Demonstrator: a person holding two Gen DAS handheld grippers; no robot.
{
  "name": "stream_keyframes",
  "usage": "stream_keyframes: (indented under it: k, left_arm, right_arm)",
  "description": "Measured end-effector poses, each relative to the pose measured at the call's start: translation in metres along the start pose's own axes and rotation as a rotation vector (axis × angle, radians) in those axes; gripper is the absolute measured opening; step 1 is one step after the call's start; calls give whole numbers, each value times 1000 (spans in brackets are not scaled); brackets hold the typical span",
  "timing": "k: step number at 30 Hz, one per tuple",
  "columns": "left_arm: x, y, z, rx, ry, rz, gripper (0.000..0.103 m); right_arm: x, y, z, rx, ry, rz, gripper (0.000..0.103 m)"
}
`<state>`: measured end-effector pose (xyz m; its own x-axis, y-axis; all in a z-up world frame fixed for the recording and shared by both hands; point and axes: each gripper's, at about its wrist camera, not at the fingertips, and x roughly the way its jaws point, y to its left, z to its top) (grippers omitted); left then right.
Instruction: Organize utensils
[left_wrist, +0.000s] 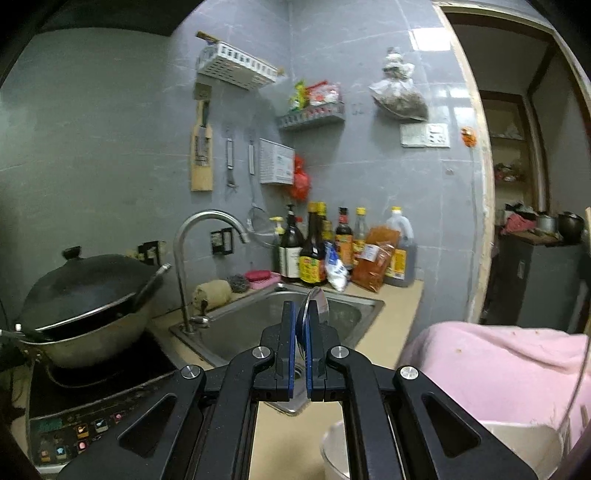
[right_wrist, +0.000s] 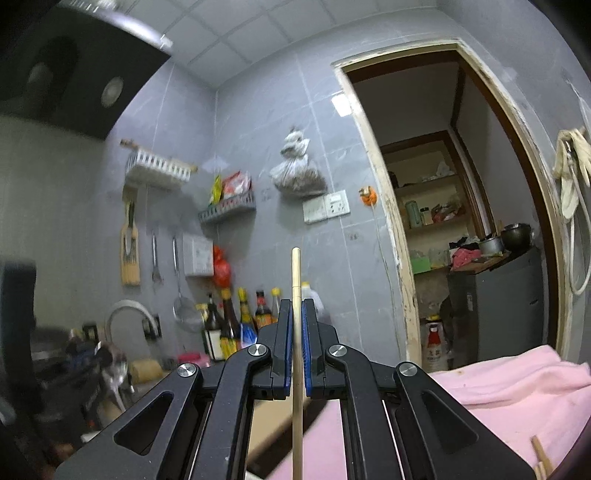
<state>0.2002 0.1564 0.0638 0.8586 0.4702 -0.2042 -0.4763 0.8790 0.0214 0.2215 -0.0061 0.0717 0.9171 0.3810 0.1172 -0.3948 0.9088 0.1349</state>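
Two utensils held, one in each gripper, both aloft.

Your left gripper (left_wrist: 303, 325) pinches a shiny metal spoon (left_wrist: 314, 306) edge-on above the sink (left_wrist: 369, 304); your right gripper (right_wrist: 294, 332) pinches a pale wooden chopstick (right_wrist: 296, 280) upright. Keep both grips firm and carry them level toward the white wall rack (left_wrist: 236, 66), probably their home.

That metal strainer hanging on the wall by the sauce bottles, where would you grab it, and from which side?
Take the strainer by its long thin handle, which hangs straight down the wall from a hook, approaching from the front with the tool's fingers either side of it. The round mesh bowl sits low behind the faucet and bottles, so it is crowded.
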Motion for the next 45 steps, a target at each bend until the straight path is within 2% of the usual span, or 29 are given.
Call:
stream_keyframes:
  k: [5,9,13,16,19,21,23,25,26,28,29,30,32,33,36,41,45]
  left_arm:
    - [2,-1,-3,29,44,-97,4]
    - [10,14,-3,-39,133,-243,6]
    - [16,29,0,-119,202,-331,7]
    - [20,39,4,-187,253,-412,14]
    - [14,44,11,-225,228,-431,26]
    - [4,43,17,-219,195,-431,39]
    - [-9,39,25,-197,156,-431,41]
    - [-19,31,28,-167,129,-427,44]
    - [-25,28,29,-153,115,-425,48]
    - [-38,18,31,-125,77,-433,58]
    - [-46,12,32,-113,54,-444,65]
    - [-51,7,32,-104,37,-453,70]
    - [-66,-6,32,-86,-1,-486,75]
    - [-73,-12,31,-80,-13,-505,78]
    - [-86,-32,29,-67,-25,-559,84]
    - [-104,-73,22,-15,2,-661,85]
    - [-116,-109,10,68,29,-713,85]
  right_arm:
    - [-4,5,-14,-49,72,-16,3]
    - [-7,5,-18,-46,123,-6,4]
    - [-12,3,-18,-34,168,7,5]
    - [-16,-1,-16,-28,189,18,8]
    - [-20,-5,-13,-12,201,27,22]
    - [-25,-9,-10,-2,200,36,27]
    - [-30,-12,-5,1,196,36,30]
    - [-37,-18,-1,9,190,33,41]
    - [-41,-22,1,15,185,31,50]
    - [-52,-31,7,27,169,18,54]
    - [-57,-36,10,26,165,11,59]
    - [-64,-42,14,22,159,-5,69]
    - [-78,-55,21,21,144,-33,78]
    - [-84,-61,25,21,137,-43,79]
    - [-108,-85,38,7,126,-97,86]
    - [-145,-125,55,-29,137,-182,92]
    - [-166,-151,56,-89,191,-246,94]
